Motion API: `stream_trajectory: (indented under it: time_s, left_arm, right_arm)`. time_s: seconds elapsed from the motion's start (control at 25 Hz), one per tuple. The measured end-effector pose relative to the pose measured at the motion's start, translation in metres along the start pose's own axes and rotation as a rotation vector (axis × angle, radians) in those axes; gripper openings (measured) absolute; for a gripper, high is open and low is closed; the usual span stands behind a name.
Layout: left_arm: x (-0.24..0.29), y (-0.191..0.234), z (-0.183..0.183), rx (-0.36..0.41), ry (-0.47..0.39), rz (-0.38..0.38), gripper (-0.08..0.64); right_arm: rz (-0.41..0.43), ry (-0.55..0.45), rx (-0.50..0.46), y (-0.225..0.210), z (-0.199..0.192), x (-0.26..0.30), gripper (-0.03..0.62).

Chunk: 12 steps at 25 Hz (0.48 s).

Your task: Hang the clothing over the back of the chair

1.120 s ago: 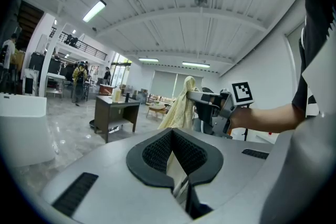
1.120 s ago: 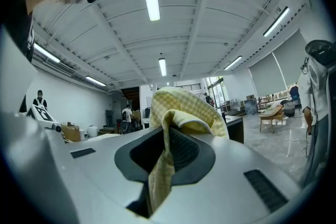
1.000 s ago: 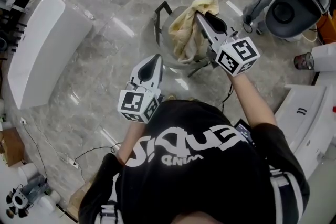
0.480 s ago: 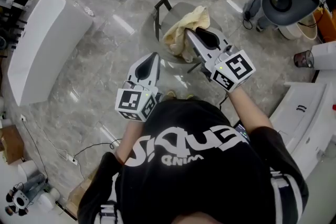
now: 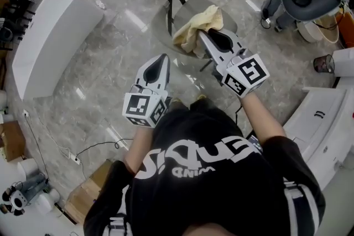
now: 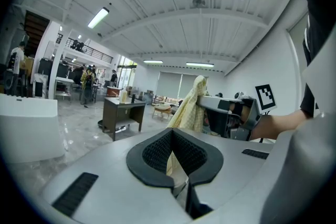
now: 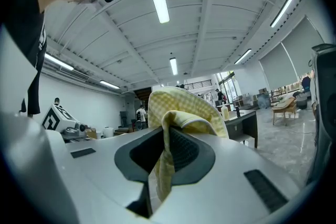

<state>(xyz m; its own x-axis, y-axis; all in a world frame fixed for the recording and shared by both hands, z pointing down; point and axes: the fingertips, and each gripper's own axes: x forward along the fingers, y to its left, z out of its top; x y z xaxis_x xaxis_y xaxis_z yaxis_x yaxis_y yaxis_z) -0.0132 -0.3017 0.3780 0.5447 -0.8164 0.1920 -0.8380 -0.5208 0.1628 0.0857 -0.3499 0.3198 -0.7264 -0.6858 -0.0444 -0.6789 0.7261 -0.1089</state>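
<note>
Right gripper (image 5: 202, 35) clamped, left gripper (image 5: 164, 57) closed

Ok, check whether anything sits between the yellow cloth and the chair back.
Nothing visible does. The yellow cloth, clamped in the right tongs, hangs over the seat, and the black chair back beside it is bare.

The person is wearing a black short-sleeved T-shirt (image 5: 215, 190), with large white lettering (image 5: 199, 153) running across it and white stripes (image 5: 301, 196) banding the sleeves. The left tool (image 5: 162, 58) and the right tool (image 5: 207, 38) are each showing a pale grey tapered shell with a black inset at the nose. Each is carrying a cube (image 5: 145, 109) of black-and-white square markers at the rear. Dark, finely ribbed pads (image 6: 157, 152) are lining the jaws, with ribbed black slots (image 6: 73, 194) flanking them.
</note>
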Motion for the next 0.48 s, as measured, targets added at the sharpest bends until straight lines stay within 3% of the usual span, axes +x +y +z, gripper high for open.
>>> stream_trajectory:
  time_s: [0.48]
  left_arm:
    - [-0.081,-0.022,-0.013,0.045,-0.025,-0.105,0.015]
  right_arm:
    - [-0.207,-0.021,-0.021,0.045,-0.017,-0.052,0.034]
